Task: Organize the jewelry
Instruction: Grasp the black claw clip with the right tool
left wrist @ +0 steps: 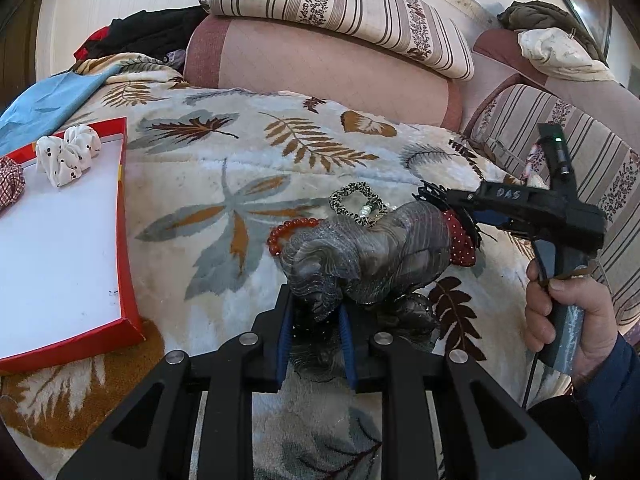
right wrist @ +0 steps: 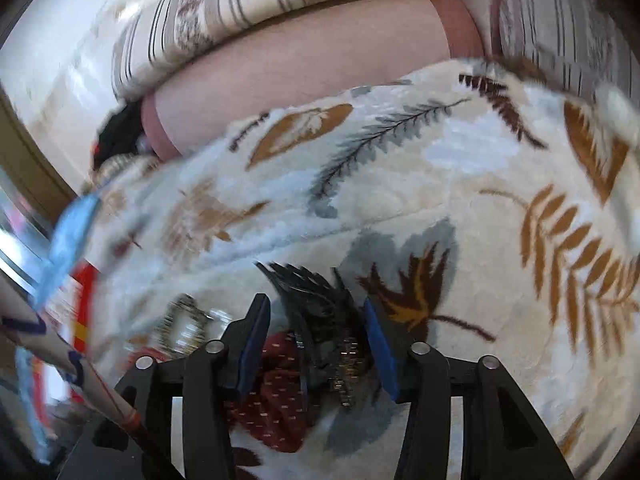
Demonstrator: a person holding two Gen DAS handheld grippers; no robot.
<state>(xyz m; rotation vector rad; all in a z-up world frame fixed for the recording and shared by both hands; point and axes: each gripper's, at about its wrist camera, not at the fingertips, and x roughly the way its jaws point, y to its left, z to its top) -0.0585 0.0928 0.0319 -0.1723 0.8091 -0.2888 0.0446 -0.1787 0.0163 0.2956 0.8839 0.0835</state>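
Here, the leaf-print blanket (left wrist: 248, 168) covers the bed and carries everything; striped cushions (left wrist: 336, 4) sit behind. On the left lies the red box lid (left wrist: 127, 216), white inside, already holding a white dotted scrunchie (left wrist: 66, 152) and a checked one (left wrist: 10, 184) at its far edge.

The pile of remaining pieces sits near the blanket's middle, well apart from the lid. Biggest is the grey shimmery scrunchie (left wrist: 360, 252). The left gripper (left wrist: 316, 332) is pinching its near fold between the blue pads (left wrist: 345, 336), pressed close on the fabric. Behind it: a red bead bracelet (left wrist: 288, 228), partly under the grey fabric, and a patterned gold-black hair tie (left wrist: 356, 204) with a pearl charm.

The right gripper (right wrist: 316, 344), seen from the left wrist reaching in from the right, has its jaws spread, with a black toothed hair clip (right wrist: 316, 300) between the pads and a dark red dotted scrunchie (right wrist: 276, 392) underneath. The view is blurred; I cannot tell whether either pad touches the clip.

Judgement on doing the step well:
- Lift the grey scrunchie straight up first, so the bracelet is not dragged along.
- Carry it left, and set it on bare white beside the other scrunchies.
- The fabric is soft and slippery-looking; keep the pinch firm until it rests in the lid.
- Right side: centre on the clip body, not the teeth, before closing.
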